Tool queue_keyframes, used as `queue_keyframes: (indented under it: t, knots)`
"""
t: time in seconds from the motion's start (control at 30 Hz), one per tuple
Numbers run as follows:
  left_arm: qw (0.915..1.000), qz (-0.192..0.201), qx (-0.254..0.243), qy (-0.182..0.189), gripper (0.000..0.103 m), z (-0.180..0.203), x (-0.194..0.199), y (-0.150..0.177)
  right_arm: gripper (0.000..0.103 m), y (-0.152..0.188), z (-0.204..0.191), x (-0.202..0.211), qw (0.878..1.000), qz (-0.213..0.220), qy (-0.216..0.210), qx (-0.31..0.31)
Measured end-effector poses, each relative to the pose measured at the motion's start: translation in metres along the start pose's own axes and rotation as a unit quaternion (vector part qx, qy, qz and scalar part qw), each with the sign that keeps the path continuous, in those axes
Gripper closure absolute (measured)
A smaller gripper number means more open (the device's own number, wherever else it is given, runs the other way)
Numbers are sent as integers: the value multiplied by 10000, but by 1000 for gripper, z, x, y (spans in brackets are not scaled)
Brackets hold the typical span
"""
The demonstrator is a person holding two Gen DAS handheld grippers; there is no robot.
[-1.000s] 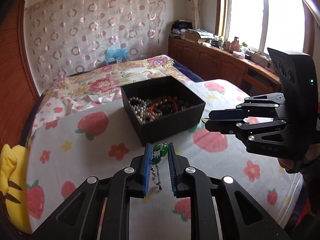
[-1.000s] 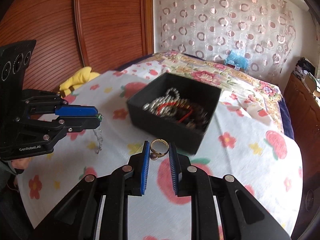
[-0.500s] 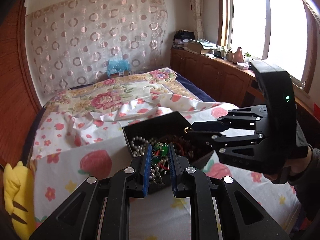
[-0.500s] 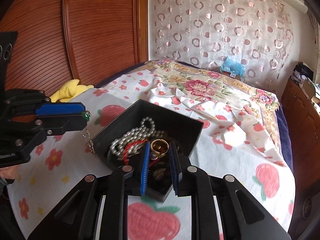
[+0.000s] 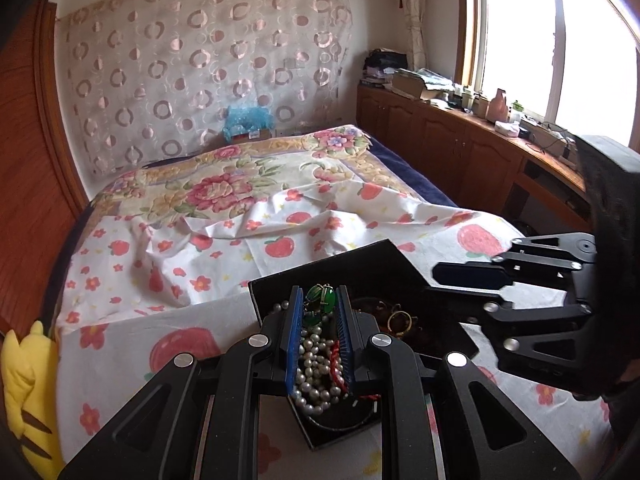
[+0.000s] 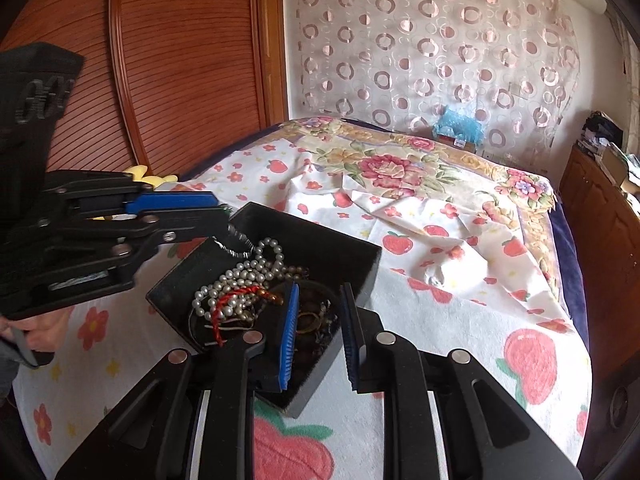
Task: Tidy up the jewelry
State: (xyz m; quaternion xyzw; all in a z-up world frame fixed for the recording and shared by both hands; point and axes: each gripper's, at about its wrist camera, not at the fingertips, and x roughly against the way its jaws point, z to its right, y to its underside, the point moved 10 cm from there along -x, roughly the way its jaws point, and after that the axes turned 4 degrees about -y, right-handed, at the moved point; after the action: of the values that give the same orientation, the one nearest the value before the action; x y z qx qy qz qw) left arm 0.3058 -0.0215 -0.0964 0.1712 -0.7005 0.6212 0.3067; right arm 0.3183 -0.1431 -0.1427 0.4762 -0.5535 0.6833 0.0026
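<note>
A black jewelry box sits on the strawberry-print sheet and holds a pearl necklace, a red cord, dark beads and a gold ring. My left gripper is over the box, shut on a green-stone necklace whose chain hangs into the box. My right gripper is open and empty over the box's near right corner. The gold ring lies in the box between its fingers.
The bed carries a floral quilt behind the box. A yellow plush toy lies at the bed's left edge. A wooden wardrobe stands to the left, a cluttered wooden counter under the window to the right.
Both grippers moved from in front of the box to above it. My right gripper opened and the gold ring dropped into the box. The left gripper still holds the green necklace.
</note>
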Motion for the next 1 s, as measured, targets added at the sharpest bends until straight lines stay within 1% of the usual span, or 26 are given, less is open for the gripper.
queue_keyframes:
  t: [0.1,0.17,0.23,0.3,0.37,0.43,0.47,0.5,0.57,0.6,0.67,0.8,0.87,0.97,1.0]
  knots:
    - [9999,-77,73,-70,87,-2,-7,2,80,3,3,4,10000,15,55,-39]
    - [9999,-85,101,-85,83,-1,-6,3,80,5,4,8,9999,38,76,-79]
    - [9998,-75,143,-119,64,-2,-2,6,80,7,4,11,9999,68,94,-117]
    - [9997,-47,159,-172,57,-2,4,10,78,12,3,17,9997,120,109,-190]
    - [9996,-34,172,-212,49,-2,10,14,71,15,2,22,9994,177,121,-264]
    - [9993,18,226,-296,27,-3,20,19,67,18,-1,28,9991,236,151,-324]
    - [9990,65,266,-352,24,-4,26,21,61,20,-2,31,9989,266,171,-355]
    - [9988,98,298,-385,20,-5,31,23,59,22,-4,35,9986,302,200,-397]
    - [9985,122,344,-411,14,-4,39,27,43,26,-6,44,9976,389,285,-497]
    - [9980,135,388,-470,11,-4,47,31,40,28,-7,50,9969,456,339,-540]
    - [9973,190,432,-562,10,-5,59,37,29,30,-10,61,9955,582,451,-604]
    - [9952,340,571,-718,8,-6,87,47,19,32,-18,87,9917,863,638,-715]
    - [9938,415,687,-771,8,-8,101,51,9,32,-22,100,9891,1041,735,-743]
    - [9923,526,818,-772,8,-9,121,57,3,33,-29,120,9853,1281,846,-747]
    - [9919,562,832,-775,8,-11,126,58,3,33,-32,125,9845,1331,864,-749]
